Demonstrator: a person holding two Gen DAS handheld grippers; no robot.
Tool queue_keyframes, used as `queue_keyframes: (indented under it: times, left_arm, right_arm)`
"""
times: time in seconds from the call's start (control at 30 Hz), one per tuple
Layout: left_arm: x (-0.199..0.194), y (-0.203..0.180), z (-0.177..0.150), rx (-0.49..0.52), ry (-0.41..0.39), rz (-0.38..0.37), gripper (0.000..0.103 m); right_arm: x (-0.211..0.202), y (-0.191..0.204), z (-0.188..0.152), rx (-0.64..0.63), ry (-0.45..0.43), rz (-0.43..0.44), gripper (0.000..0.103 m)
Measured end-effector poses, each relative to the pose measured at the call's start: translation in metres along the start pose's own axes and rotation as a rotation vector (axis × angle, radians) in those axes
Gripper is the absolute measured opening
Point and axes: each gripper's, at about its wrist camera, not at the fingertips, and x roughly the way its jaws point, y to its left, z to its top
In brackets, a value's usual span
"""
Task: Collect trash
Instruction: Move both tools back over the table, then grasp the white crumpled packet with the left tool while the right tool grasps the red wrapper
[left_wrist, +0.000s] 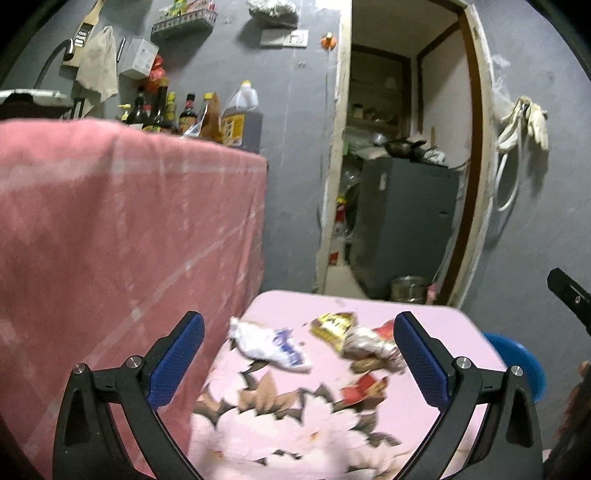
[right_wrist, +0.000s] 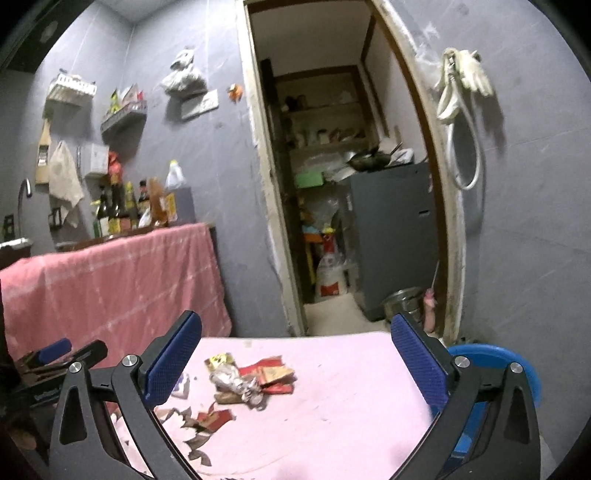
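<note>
Trash lies on a pink flowered table: a white and blue wrapper, a yellow wrapper, a crumpled silver wrapper and red packets. My left gripper is open and empty, just above and before this pile. My right gripper is open and empty, above the table, with the silver wrapper, the yellow wrapper and the red packets between its fingers, farther ahead. The left gripper shows at the left edge of the right wrist view.
A blue bin stands at the table's right side, also in the right wrist view. A counter draped in pink cloth with bottles rises to the left. A doorway opens behind the table, with a grey cabinet inside.
</note>
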Motion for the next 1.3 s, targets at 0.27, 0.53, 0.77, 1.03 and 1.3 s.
queue_keyframes:
  times: [0.27, 0.53, 0.77, 1.03, 1.3]
  left_arm:
    - [0.035, 0.016, -0.016, 0.031, 0.094, 0.024, 0.100]
    - [0.076, 0.029, -0.024, 0.007, 0.187, 0.037, 0.100]
    - [0.104, 0.048, -0.027, -0.052, 0.255, 0.064, 0.090]
    - [0.120, 0.068, -0.030, -0.135, 0.329, 0.052, 0.076]
    - [0.138, 0.084, -0.020, -0.181, 0.375, 0.029, 0.068]
  right_arm:
    - [0.036, 0.017, -0.025, -0.010, 0.111, 0.041, 0.103]
    - [0.070, 0.031, -0.053, 0.001, 0.269, 0.076, 0.095]
    - [0.087, 0.057, -0.081, -0.016, 0.411, 0.128, 0.085]
    - [0.113, 0.072, -0.101, -0.015, 0.551, 0.125, 0.077]
    - [0.135, 0.076, -0.114, 0.004, 0.652, 0.109, 0.063]
